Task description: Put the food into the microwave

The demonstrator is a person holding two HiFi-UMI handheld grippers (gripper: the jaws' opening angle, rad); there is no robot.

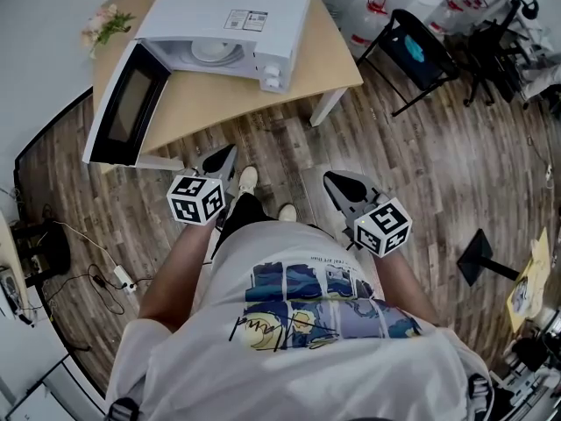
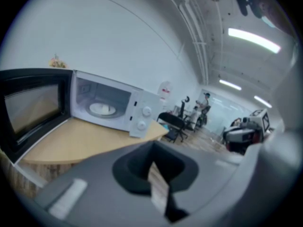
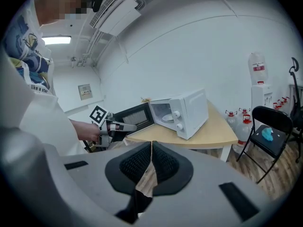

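hanging closed and empty before the person, the left tongs point(image 1: 219, 160) and right tongs point(image 1: 344, 188) carry nothing, likely because the pale dish point(image 1: 213, 52) already sits inside the microwave point(image 1: 230, 16), its door point(image 1: 123, 108) open over the bench point(image 1: 219, 103).

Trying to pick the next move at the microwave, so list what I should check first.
1. Microwave door swung fully open: ok.
2. Plate sitting inside the cavity: ok.
3. Anything lying on that plate: cannot tell, as it is too small and pale in every view.
4. Left gripper empty, jaws together: ok.
5. Right gripper empty, jaws together: ok.
6. Both grippers apart from the door and the table: ok, neither touches them.
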